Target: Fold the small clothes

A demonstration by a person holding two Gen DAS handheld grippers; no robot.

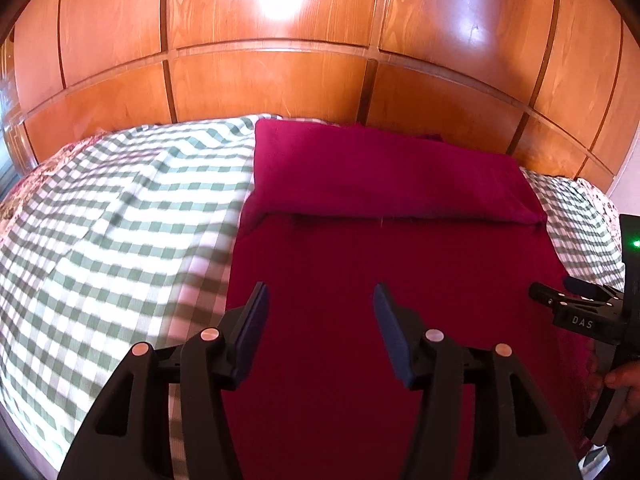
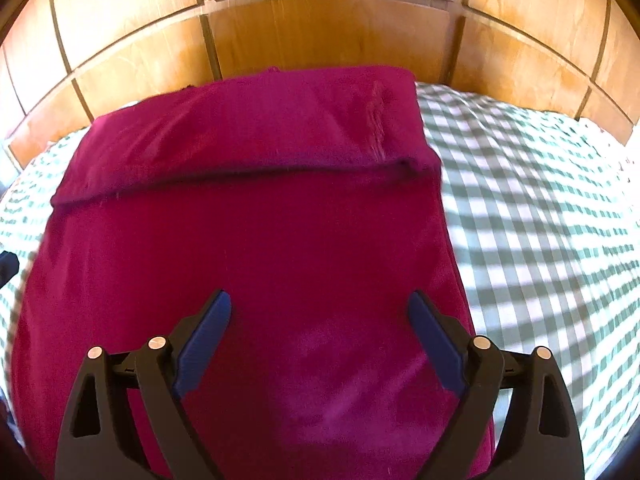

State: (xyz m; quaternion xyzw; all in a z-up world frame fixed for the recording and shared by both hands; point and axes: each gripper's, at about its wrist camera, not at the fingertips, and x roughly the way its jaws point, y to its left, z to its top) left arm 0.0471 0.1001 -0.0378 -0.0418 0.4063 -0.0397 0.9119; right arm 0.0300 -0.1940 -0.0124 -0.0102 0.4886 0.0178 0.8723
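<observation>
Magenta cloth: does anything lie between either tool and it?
Nothing visible does. The left tool and right tool both hang open right above the magenta cloth, whose far end is already folded over on the checked sheet.

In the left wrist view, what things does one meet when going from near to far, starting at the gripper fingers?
left gripper, open and holding nothing → flat single layer of the magenta cloth → its folded-over flap → wooden panelled wall.
</observation>
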